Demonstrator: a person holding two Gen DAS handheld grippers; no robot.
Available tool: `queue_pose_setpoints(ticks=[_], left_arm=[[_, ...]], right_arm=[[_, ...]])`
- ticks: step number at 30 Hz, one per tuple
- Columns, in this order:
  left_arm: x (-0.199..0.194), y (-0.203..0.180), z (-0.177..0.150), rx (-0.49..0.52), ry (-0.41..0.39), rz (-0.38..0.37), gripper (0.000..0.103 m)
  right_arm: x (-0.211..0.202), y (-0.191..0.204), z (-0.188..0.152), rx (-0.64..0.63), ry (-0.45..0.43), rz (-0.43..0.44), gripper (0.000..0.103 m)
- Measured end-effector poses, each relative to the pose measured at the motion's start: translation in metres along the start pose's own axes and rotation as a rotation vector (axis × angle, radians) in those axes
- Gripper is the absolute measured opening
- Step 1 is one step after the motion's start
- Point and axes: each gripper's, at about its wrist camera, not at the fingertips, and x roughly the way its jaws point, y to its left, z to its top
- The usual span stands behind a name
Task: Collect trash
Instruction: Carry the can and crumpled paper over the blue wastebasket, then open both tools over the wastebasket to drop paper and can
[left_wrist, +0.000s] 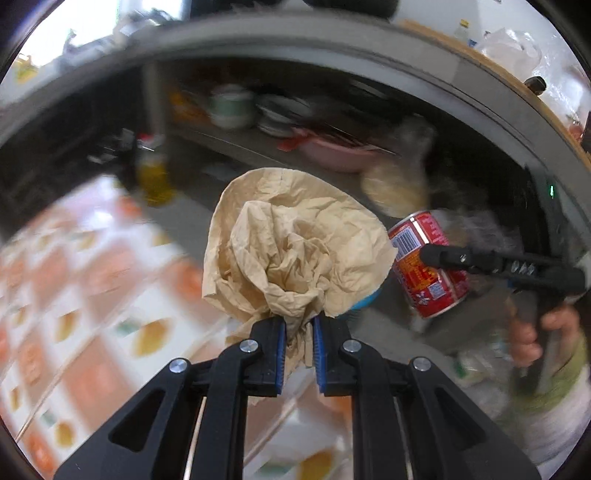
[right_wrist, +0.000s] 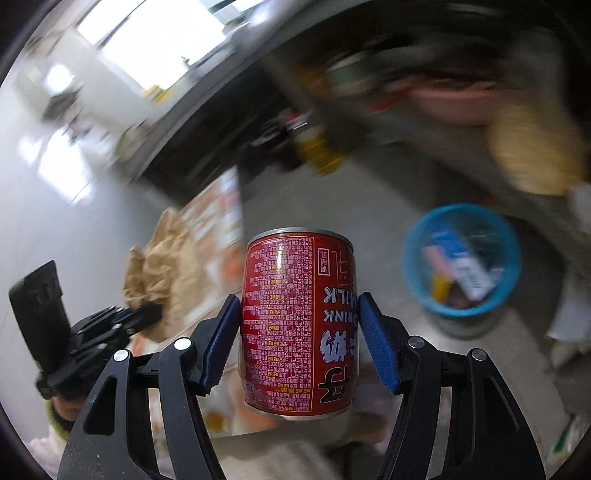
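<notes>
The left gripper (left_wrist: 298, 334), jaws nearly closed, pinches a crumpled brown paper (left_wrist: 295, 247) by its twisted end, while the right gripper (right_wrist: 299, 339) clamps a red milk-drink can (right_wrist: 295, 321) between widely spread blue pads. Both are held up off the floor near the blue trash bin (right_wrist: 461, 258), the can to its left, the paper farther left.

A blue bin (right_wrist: 461, 258) holding trash stands on the grey floor (right_wrist: 369, 206).
</notes>
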Motion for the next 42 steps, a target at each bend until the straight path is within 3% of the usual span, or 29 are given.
queue_pose_setpoints(ticks=[7, 13, 16, 20, 21, 23, 25, 29, 35, 39, 42], left_arm=[[0.140, -0.029, 0.061, -0.059, 0.291, -0.141, 0.012], [0.272, -0.024, 0.060, -0.218, 0.573, -0.134, 0.012], [0.321, -0.020, 0.054, -0.280, 0.652, -0.117, 0.012], [0.370, -0.015, 0.050, -0.394, 0.701, -0.119, 0.012], [0.379, -0.016, 0.049, -0.417, 0.707, -0.123, 0.015], [0.398, -0.013, 0.047, -0.477, 0.703, -0.156, 0.029], [0.414, -0.011, 0.044, -0.506, 0.717, -0.162, 0.063], [0.418, -0.004, 0.040, -0.533, 0.709, -0.152, 0.072], [0.400, 0.003, 0.056, -0.555, 0.685, -0.192, 0.073], [0.358, 0.012, 0.082, -0.514, 0.616, -0.215, 0.073], [0.306, 0.018, 0.102, -0.427, 0.555, -0.218, 0.073]], right_arm=[[0.008, -0.091, -0.009, 0.190, -0.014, -0.143, 0.061], [0.039, -0.139, -0.015, 0.303, 0.026, -0.180, 0.061], [0.054, -0.154, -0.011, 0.331, 0.041, -0.189, 0.061], [0.079, -0.171, -0.005, 0.364, 0.065, -0.204, 0.061], [0.085, -0.174, -0.003, 0.373, 0.066, -0.202, 0.061], [0.092, -0.178, 0.000, 0.384, 0.066, -0.208, 0.061], [0.098, -0.182, 0.003, 0.395, 0.064, -0.213, 0.061], [0.108, -0.188, 0.004, 0.397, 0.073, -0.239, 0.061], [0.123, -0.181, 0.007, 0.357, 0.095, -0.219, 0.061], [0.152, -0.162, 0.018, 0.242, 0.138, -0.185, 0.061], [0.196, -0.148, 0.025, 0.111, 0.221, -0.202, 0.061]])
